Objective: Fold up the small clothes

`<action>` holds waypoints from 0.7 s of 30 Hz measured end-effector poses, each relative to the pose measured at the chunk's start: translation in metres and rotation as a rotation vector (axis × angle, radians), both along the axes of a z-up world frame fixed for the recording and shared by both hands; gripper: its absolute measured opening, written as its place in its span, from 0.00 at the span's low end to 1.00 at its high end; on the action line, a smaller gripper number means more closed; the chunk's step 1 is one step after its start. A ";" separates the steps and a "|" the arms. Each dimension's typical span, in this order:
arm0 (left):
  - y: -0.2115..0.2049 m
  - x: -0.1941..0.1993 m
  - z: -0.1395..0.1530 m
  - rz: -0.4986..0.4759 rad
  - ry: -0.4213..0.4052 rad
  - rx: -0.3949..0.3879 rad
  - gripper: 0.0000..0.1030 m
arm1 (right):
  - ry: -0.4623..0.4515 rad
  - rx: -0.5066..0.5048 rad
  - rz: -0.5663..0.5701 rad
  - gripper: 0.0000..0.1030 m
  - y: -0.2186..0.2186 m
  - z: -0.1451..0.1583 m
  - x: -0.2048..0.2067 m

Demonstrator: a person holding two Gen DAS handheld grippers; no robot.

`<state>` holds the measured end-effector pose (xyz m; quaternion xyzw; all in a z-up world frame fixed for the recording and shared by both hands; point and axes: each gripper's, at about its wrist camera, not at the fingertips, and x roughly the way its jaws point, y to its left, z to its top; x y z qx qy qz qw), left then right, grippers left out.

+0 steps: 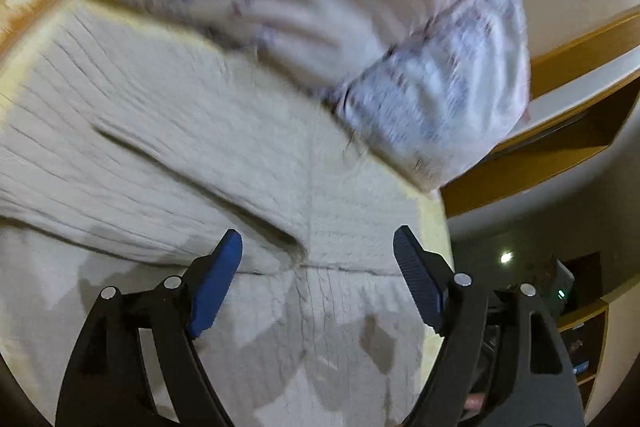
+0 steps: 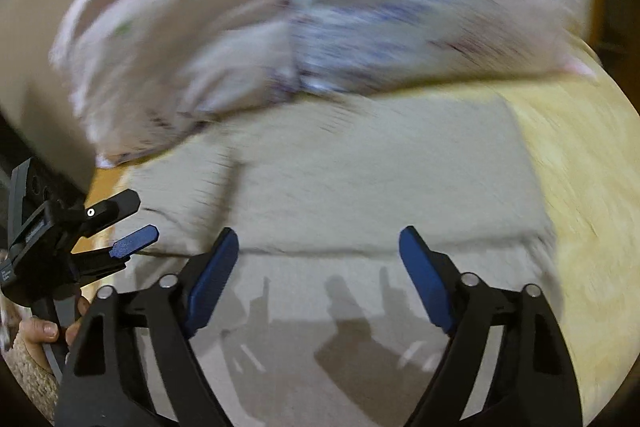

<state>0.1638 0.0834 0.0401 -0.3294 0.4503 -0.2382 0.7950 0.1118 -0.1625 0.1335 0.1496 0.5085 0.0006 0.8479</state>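
The cream knit garment (image 1: 248,155) lies flat on the yellow surface (image 2: 580,187) right under me, one ribbed fold laid across it, so I judge a fold has just landed. Beyond it sits a blurred pink and blue patterned bundle (image 1: 432,99). My left gripper (image 1: 318,251) and right gripper (image 2: 318,247) both hang apart, empty.

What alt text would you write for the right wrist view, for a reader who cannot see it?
The open right claw hovers, holding nothing, above a beige knitted garment lying flat on a yellow surface. Behind it lies a blurred pale pink patterned cloth; the left claw, also open, shows at the left edge.
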 end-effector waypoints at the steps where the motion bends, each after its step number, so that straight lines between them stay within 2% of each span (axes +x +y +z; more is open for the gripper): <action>1: 0.019 -0.006 0.004 0.045 -0.016 0.000 0.76 | -0.010 0.000 0.033 0.76 0.011 0.002 0.007; 3: 0.053 -0.008 0.003 0.133 -0.015 -0.011 0.75 | -0.030 -0.010 0.131 0.72 0.041 0.005 0.025; 7: 0.103 -0.005 -0.019 0.256 0.065 -0.082 0.72 | -0.041 -0.093 0.355 0.67 0.113 -0.002 0.057; 12: 0.108 0.002 -0.045 0.273 0.155 -0.103 0.69 | -0.013 -0.228 0.532 0.66 0.177 -0.027 0.074; 15: 0.110 -0.002 -0.045 0.269 0.145 -0.079 0.68 | 0.020 -0.334 0.574 0.63 0.192 -0.046 0.077; 16: 0.109 -0.003 -0.046 0.263 0.145 -0.073 0.68 | 0.037 -0.365 0.579 0.53 0.194 -0.053 0.077; 17: 0.108 -0.003 -0.046 0.258 0.145 -0.067 0.68 | 0.048 -0.398 0.574 0.37 0.194 -0.058 0.077; 18: 0.108 -0.002 -0.046 0.256 0.147 -0.064 0.68 | 0.044 -0.412 0.560 0.28 0.192 -0.060 0.079; 19: 0.105 0.000 -0.047 0.255 0.148 -0.062 0.68 | 0.031 -0.400 0.522 0.16 0.185 -0.057 0.079; 20: 0.105 0.000 -0.047 0.254 0.149 -0.060 0.68 | 0.022 -0.376 0.486 0.10 0.176 -0.054 0.079; 21: 0.103 0.001 -0.047 0.253 0.149 -0.057 0.68 | 0.009 -0.346 0.435 0.09 0.165 -0.049 0.080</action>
